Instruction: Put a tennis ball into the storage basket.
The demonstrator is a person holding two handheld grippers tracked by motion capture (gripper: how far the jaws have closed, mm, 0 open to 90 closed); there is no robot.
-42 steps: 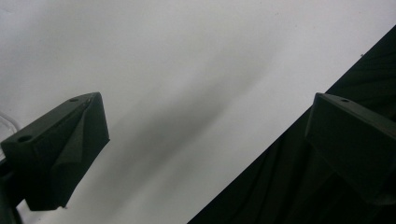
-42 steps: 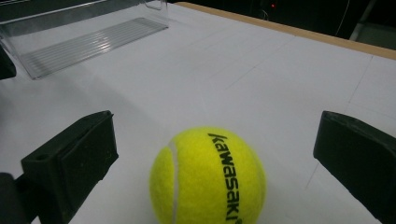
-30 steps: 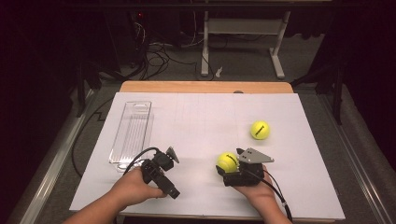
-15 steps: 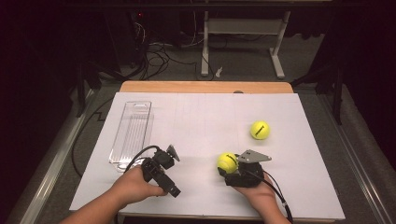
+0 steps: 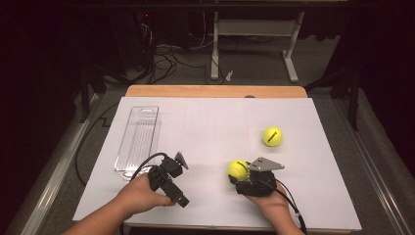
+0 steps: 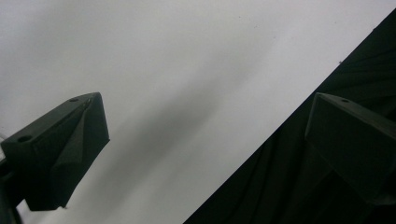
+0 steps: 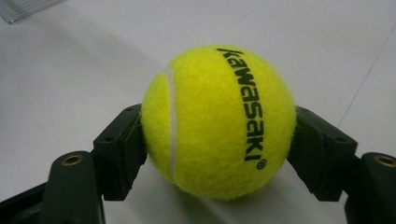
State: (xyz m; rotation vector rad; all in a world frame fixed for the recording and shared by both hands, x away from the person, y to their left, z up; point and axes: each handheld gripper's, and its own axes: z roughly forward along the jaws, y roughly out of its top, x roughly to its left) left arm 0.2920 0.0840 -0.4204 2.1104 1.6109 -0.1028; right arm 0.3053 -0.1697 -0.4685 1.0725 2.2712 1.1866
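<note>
A yellow tennis ball (image 7: 219,121) with black lettering rests on the white table, and my right gripper (image 7: 217,140) is shut on it; its jaws have just been closing and the pads press on both sides. From above, that ball (image 5: 238,169) lies front centre at the tip of the right gripper (image 5: 240,175). A second yellow ball (image 5: 272,136) lies free, farther back and to the right. My left gripper (image 5: 178,178) stays at the front left, open, with nothing between its jaws (image 6: 205,140).
A clear plastic tray (image 5: 138,138) lies lengthwise on the left of the white table cover (image 5: 210,122). In the left gripper view the table's edge runs diagonally, with darkness beyond it. Cables and a metal stand are on the floor behind the table.
The right gripper's jaws have drawn in onto the tennis ball. Both hands have kept their places.
</note>
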